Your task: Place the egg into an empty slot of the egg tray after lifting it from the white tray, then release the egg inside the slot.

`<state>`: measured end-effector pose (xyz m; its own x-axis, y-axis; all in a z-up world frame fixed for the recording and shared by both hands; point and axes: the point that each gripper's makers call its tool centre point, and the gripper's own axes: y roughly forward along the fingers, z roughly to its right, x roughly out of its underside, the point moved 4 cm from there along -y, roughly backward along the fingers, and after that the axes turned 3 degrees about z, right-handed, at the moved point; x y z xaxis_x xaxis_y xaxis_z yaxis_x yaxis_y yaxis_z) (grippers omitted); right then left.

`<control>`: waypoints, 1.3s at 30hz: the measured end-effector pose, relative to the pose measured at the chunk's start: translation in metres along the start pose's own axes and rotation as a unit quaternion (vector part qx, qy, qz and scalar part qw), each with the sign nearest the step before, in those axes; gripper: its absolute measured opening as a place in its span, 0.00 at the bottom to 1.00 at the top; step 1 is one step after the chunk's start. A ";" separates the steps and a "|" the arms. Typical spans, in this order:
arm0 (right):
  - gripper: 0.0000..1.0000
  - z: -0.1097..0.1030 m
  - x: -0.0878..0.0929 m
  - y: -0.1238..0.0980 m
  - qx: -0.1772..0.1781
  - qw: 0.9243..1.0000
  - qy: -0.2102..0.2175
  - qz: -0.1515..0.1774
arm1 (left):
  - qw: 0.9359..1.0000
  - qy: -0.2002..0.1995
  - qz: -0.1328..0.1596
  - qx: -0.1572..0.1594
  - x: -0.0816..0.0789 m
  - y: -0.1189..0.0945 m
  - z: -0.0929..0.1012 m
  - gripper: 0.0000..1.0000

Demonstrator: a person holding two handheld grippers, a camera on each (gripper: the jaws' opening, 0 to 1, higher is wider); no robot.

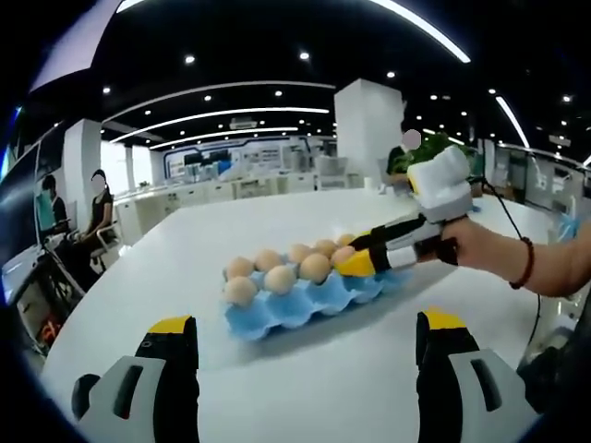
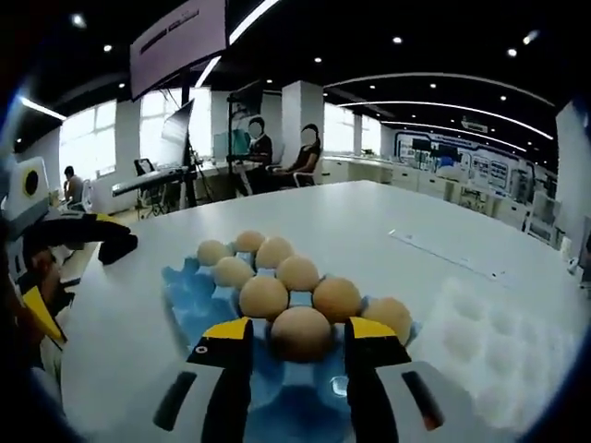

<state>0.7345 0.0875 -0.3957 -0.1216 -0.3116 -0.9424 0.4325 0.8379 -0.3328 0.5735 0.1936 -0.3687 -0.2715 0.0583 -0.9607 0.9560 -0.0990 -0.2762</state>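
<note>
A blue egg tray [image 1: 277, 318] with several brown eggs lies on the white table. In the left gripper view my left gripper [image 1: 306, 332] stands open above the table, short of the tray, with nothing between its jaws. My right gripper [image 1: 362, 257], held by a hand, reaches over the tray's right end. In the right gripper view my right gripper [image 2: 298, 340] is shut on a brown egg [image 2: 300, 332], low over a near slot of the blue egg tray [image 2: 189, 286]. The white tray [image 2: 499, 341] lies just right of it, its hollows bare.
The left gripper [image 2: 69, 235] shows at the left edge of the right gripper view. A thin pale strip [image 2: 443, 254] lies on the table beyond the white tray. People sit at desks [image 2: 277, 157] far behind. A seated person [image 1: 92, 217] is off the table's left edge.
</note>
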 end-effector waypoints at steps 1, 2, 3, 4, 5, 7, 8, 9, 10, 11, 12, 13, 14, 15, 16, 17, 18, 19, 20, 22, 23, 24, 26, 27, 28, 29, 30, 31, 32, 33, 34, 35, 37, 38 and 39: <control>0.42 0.000 -0.001 -0.002 -0.001 1.000 0.002 0.003 | 1.000 -0.002 0.004 -0.001 -0.001 0.000 0.000 1.00; 0.42 0.000 -0.001 -0.003 -0.003 1.000 0.005 0.003 | 1.000 -0.007 0.006 0.001 -0.001 -0.001 0.000 1.00; 0.42 0.002 -0.002 -0.003 -0.004 1.000 0.012 0.004 | 1.000 -0.009 0.006 0.001 -0.001 -0.001 -0.001 1.00; 0.43 0.003 -0.003 -0.004 -0.005 1.000 0.017 0.007 | 1.000 -0.008 0.008 0.000 -0.002 -0.001 -0.001 1.00; 0.43 0.003 -0.003 -0.007 -0.005 1.000 0.022 0.010 | 1.000 -0.007 0.008 -0.001 -0.002 -0.001 -0.001 1.00; 0.44 0.005 -0.004 -0.011 -0.005 1.000 0.024 0.015 | 1.000 -0.006 0.004 -0.004 -0.001 -0.001 -0.002 1.00; 0.44 0.006 -0.005 -0.012 -0.004 1.000 0.024 0.017 | 1.000 -0.005 0.004 -0.004 -0.001 -0.001 -0.002 1.00; 0.45 0.007 -0.004 -0.015 -0.001 1.000 0.023 0.017 | 1.000 -0.006 0.005 -0.003 -0.001 -0.001 -0.001 1.00; 0.45 0.009 -0.004 -0.016 0.001 1.000 0.022 0.017 | 1.000 -0.007 0.005 -0.003 -0.002 0.000 -0.001 1.00; 0.45 0.009 -0.004 -0.018 0.002 1.000 0.022 0.018 | 1.000 -0.008 0.006 -0.002 -0.002 0.000 0.000 1.00; 0.45 0.012 -0.003 -0.022 0.007 1.000 0.021 0.018 | 1.000 -0.008 0.007 -0.001 -0.002 0.001 0.000 1.00; 0.45 0.015 -0.002 -0.023 0.009 1.000 0.020 0.017 | 1.000 -0.008 0.007 -0.001 -0.003 0.003 0.000 1.00; 0.46 0.018 -0.001 -0.025 0.013 1.000 0.019 0.015 | 1.000 -0.008 0.005 0.000 -0.003 0.004 0.000 1.00; 0.46 0.022 -0.001 -0.026 0.017 1.000 0.018 0.014 | 1.000 -0.006 0.004 0.000 -0.003 0.005 0.001 1.00; 0.46 0.023 0.000 -0.027 0.019 1.000 0.018 0.013 | 1.000 -0.006 0.003 0.001 -0.003 0.006 0.002 1.00; 0.46 0.027 0.001 -0.029 0.022 1.000 0.019 0.012 | 1.000 -0.007 0.002 0.000 -0.003 0.007 0.002 1.00; 0.46 0.028 0.001 -0.031 0.024 0.999 0.019 0.012 | 1.000 -0.007 0.002 0.001 -0.003 0.007 0.003 1.00; 0.46 0.029 0.001 -0.033 0.026 0.999 0.019 0.013 | 1.000 -0.007 0.002 0.002 -0.003 0.007 0.003 1.00; 0.46 0.031 0.000 -0.036 0.027 0.999 0.020 0.014 | 1.000 -0.007 0.004 0.002 -0.004 0.008 0.003 1.00; 0.46 0.034 0.000 -0.041 0.029 0.999 0.017 0.014 | 1.000 -0.007 0.003 0.002 -0.005 0.008 0.003 1.00; 0.46 0.037 -0.001 -0.042 0.032 0.999 0.016 0.015 | 1.000 -0.007 0.003 0.002 -0.005 0.009 0.003 1.00; 0.46 0.041 0.000 -0.045 0.037 0.999 0.015 0.013 | 1.000 -0.008 0.002 0.002 -0.005 0.009 0.003 1.00; 0.46 0.045 0.001 -0.050 0.044 0.999 0.021 0.015 | 1.000 -0.007 0.003 0.002 -0.005 0.009 0.004 1.00; 0.46 0.046 0.002 -0.052 0.045 0.999 0.023 0.014 | 1.000 -0.008 0.002 0.002 -0.005 0.010 0.004 1.00; 0.46 0.047 0.003 -0.054 0.048 0.998 0.024 0.013 | 1.000 -0.009 0.001 0.003 -0.004 0.010 0.005 1.00; 0.46 0.049 0.004 -0.056 0.051 0.998 0.024 0.011 | 1.000 -0.010 0.002 0.004 -0.004 0.011 0.005 1.00; 0.46 0.051 0.005 -0.059 0.055 0.998 0.022 0.010 | 1.000 -0.010 0.003 0.005 -0.004 0.011 0.006 1.00; 0.46 0.053 0.006 -0.060 0.057 0.998 0.022 0.009 | 1.000 -0.009 0.003 0.005 -0.004 0.011 0.007 1.00; 0.46 0.056 0.007 -0.063 0.061 0.998 0.025 0.010 | 1.000 -0.009 0.003 0.007 -0.004 0.012 0.007 1.00; 0.46 0.060 0.007 -0.062 0.062 0.998 0.028 0.011 | 1.000 -0.009 0.003 0.007 -0.004 0.012 0.008 1.00; 0.46 0.062 0.008 -0.065 0.064 0.998 0.029 0.010 | 1.000 -0.010 0.005 0.008 -0.005 0.012 0.008 1.00; 0.46 0.063 0.010 -0.068 0.066 0.997 0.029 0.010 | 1.000 -0.010 0.006 0.009 -0.005 0.013 0.008 1.00; 0.46 0.066 0.012 -0.071 0.072 0.997 0.030 0.009 | 1.000 -0.009 0.006 0.010 -0.006 0.014 0.010 1.00; 0.46 0.068 0.012 -0.072 0.073 0.997 0.032 0.009 | 1.000 -0.009 0.006 0.010 -0.006 0.014 0.010 1.00; 0.46 0.069 0.013 -0.074 0.074 0.997 0.034 0.009 | 1.000 -0.010 0.006 0.010 -0.006 0.015 0.010 1.00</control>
<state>0.7624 -0.0093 -0.3812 -0.1700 -0.2611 -0.9502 0.5617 0.7666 -0.3112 0.5881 0.1820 -0.3672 -0.2615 0.0362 -0.9645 0.9571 -0.1195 -0.2640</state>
